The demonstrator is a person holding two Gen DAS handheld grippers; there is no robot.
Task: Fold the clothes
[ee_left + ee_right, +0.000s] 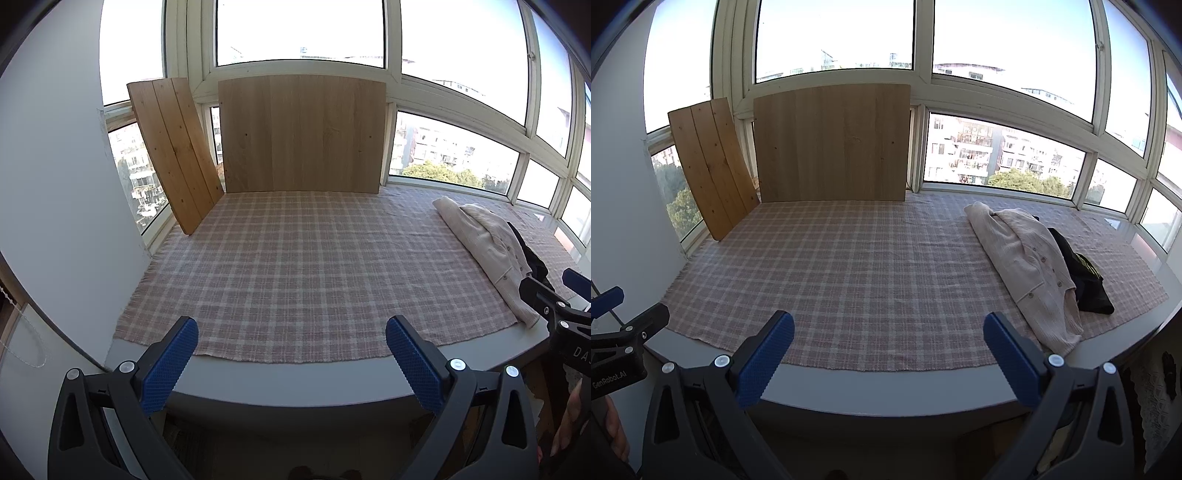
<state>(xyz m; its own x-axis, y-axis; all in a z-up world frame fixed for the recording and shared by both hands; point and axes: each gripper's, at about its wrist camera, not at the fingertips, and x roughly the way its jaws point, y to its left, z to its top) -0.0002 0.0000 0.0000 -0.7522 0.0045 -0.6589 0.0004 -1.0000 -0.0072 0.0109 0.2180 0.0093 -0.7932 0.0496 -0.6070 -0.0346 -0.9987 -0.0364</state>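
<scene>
A cream buttoned garment (pixel 1027 266) lies crumpled on the right side of the pink plaid cloth (pixel 868 266); it also shows in the left wrist view (pixel 491 251). A black garment (pixel 1086 280) lies partly under its right edge. My left gripper (pixel 291 332) is open and empty above the table's front edge. My right gripper (pixel 888 328) is open and empty at the front edge, left of the garments. Neither touches any clothing.
Two wooden boards (pixel 831 144) (pixel 709 166) lean against the windows at the back. A white wall (pixel 55 184) stands at the left. The grey table edge (pixel 886 387) runs under both grippers. The right gripper's body shows at the left view's right margin (pixel 554 306).
</scene>
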